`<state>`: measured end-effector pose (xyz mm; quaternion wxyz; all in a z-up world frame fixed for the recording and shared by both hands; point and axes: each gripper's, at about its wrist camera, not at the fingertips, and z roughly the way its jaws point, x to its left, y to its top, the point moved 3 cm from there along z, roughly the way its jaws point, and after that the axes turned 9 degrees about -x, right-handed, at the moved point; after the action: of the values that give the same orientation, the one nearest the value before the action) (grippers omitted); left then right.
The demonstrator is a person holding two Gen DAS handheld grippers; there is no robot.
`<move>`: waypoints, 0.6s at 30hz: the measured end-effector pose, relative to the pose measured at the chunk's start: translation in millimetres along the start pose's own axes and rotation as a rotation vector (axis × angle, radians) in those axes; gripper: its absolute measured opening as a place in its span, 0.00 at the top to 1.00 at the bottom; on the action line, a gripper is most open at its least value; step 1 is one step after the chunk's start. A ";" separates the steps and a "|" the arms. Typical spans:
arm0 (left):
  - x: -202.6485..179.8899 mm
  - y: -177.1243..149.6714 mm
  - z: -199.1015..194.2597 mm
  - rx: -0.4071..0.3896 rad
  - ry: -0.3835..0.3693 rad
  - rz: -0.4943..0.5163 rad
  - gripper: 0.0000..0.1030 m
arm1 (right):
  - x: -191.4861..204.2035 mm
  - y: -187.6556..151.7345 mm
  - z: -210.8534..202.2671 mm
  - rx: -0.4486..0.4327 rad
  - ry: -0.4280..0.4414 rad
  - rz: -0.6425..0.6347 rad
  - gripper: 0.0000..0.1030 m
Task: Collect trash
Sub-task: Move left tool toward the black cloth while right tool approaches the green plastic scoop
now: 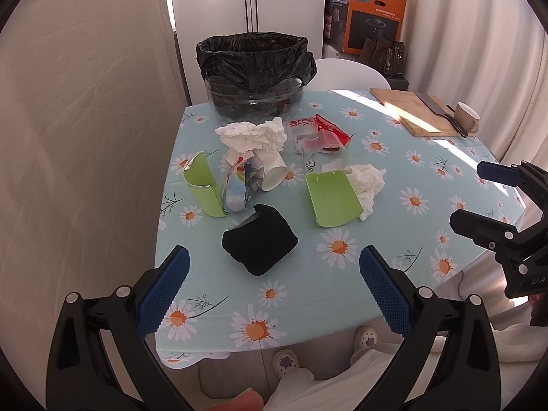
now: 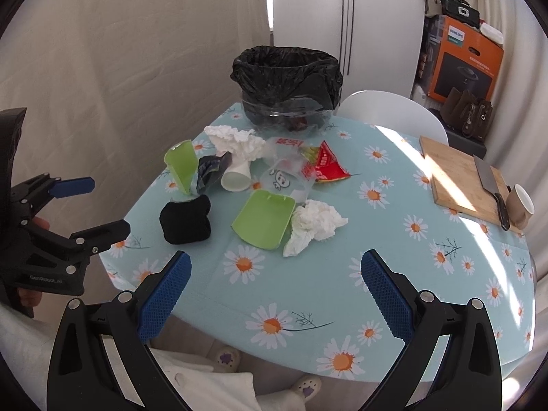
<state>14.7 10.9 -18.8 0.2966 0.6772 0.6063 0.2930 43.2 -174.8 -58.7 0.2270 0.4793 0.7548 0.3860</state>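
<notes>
A bin lined with a black bag [image 1: 255, 68] [image 2: 287, 82] stands at the table's far edge. Trash lies before it: white tissues [image 1: 251, 135] [image 2: 236, 140], a paper cup [image 1: 272, 171] [image 2: 236, 176], green plastic pieces [image 1: 330, 197] [image 1: 203, 185] [image 2: 265, 221], a red wrapper [image 1: 330, 130] [image 2: 327, 164], clear plastic packaging [image 2: 287, 174], a crumpled tissue [image 1: 368, 185] [image 2: 313, 226] and a black bundle [image 1: 258, 243] [image 2: 186, 221]. My left gripper [image 1: 274, 284] is open and empty, near the black bundle. My right gripper [image 2: 275, 287] is open and empty over the table's front.
A wooden cutting board [image 1: 416, 113] [image 2: 462, 178] with a cleaver [image 2: 491, 188] and a mug [image 1: 465, 116] [image 2: 520, 205] sits at the right. A white chair [image 2: 387, 109] stands behind the table. An orange box [image 1: 373, 17] is in the back corner. The daisy tablecloth [image 2: 308, 291] covers the table.
</notes>
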 end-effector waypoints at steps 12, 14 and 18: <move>27.1 -8.0 18.7 0.051 -0.066 0.074 0.06 | 5.2 12.6 25.4 0.011 -0.052 0.099 0.08; 33.4 -11.5 23.9 0.062 -0.078 0.101 0.06 | 7.0 12.8 34.9 0.019 -0.059 0.117 0.08; 47.0 -18.7 38.0 0.096 -0.099 0.141 0.06 | 8.7 11.4 56.0 0.044 -0.084 0.140 0.09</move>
<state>35.7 57.6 -55.9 0.2719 0.7452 0.5551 0.2501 85.6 -143.8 -82.9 0.2204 0.5515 0.7175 0.3640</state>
